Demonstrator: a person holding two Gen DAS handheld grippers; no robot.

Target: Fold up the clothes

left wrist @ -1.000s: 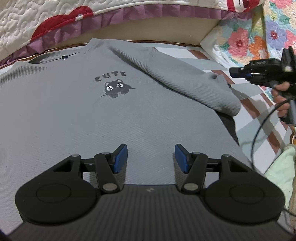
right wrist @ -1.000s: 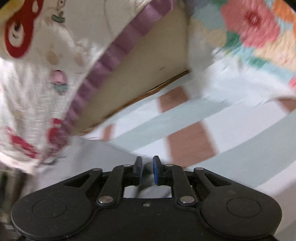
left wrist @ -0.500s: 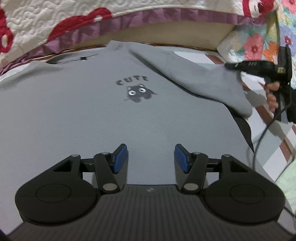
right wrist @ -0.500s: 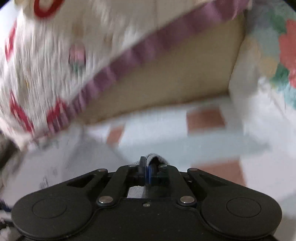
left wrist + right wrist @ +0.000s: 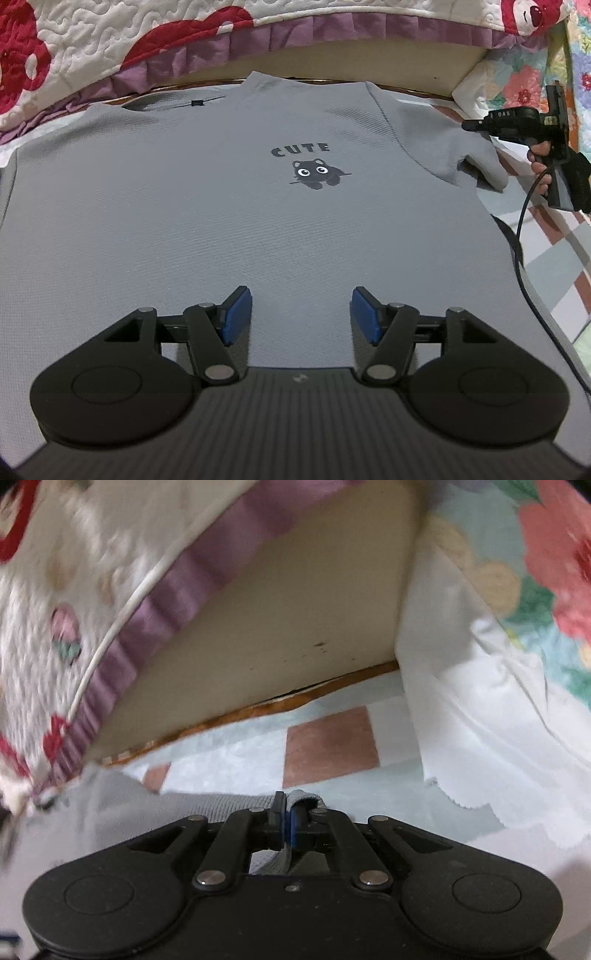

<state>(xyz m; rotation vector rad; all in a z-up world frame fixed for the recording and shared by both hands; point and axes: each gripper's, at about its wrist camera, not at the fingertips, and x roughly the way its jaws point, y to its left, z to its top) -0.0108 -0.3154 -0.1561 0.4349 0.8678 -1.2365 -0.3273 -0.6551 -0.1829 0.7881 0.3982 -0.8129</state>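
A checked bed sheet runs ahead of me to a beige wall, under a quilt. My left hand-held gripper hovers wide open over the flat grey sweatshirt; my right hand-held gripper is clamped on its sleeve, off to the right

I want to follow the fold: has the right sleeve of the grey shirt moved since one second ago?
Yes. The sleeve, pinched by the right gripper, was pulled outward, away from the cat print.
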